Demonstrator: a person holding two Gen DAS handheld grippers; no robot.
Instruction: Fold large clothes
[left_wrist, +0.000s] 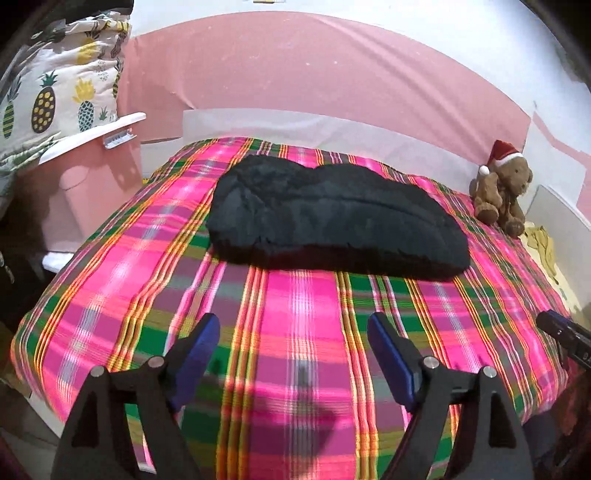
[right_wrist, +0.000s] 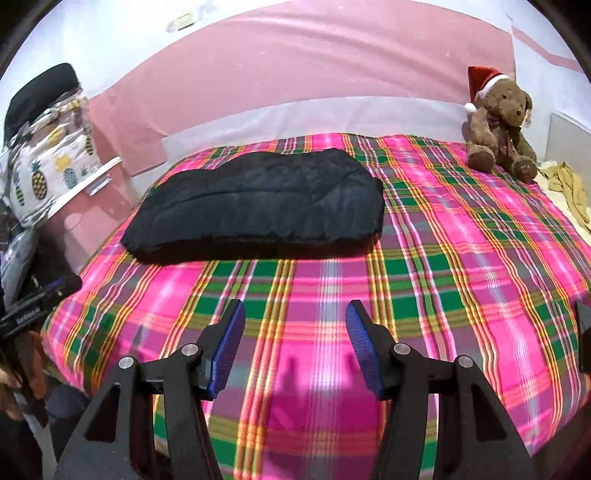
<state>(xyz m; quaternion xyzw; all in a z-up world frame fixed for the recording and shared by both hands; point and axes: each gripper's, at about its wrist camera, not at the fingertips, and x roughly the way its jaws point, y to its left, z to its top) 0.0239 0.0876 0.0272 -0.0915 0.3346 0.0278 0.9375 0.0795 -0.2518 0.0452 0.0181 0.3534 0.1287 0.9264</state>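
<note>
1. The left claw (left_wrist: 293, 354) and right claw (right_wrist: 295, 343) both gape wide and empty over the near edge of the bed's plaid cover (left_wrist: 295, 325).
2. Further back on the bed lies the black padded garment (left_wrist: 332, 225), bundled lengthwise. It looks soft, bulky, likely light and springy; pinch its near hem at both ends (right_wrist: 255, 206).
3. Beyond, a teddy bear in a Santa hat (right_wrist: 498, 122) sits well apart.

Pink wall (right_wrist: 295, 66) with white band at twelve o'clock; plaid-sheeted bed (right_wrist: 461, 266) filling centre; pineapple-print cushion (left_wrist: 55, 96) at ten; Santa-hatted teddy bear (right_wrist: 498, 122) at two.
</note>
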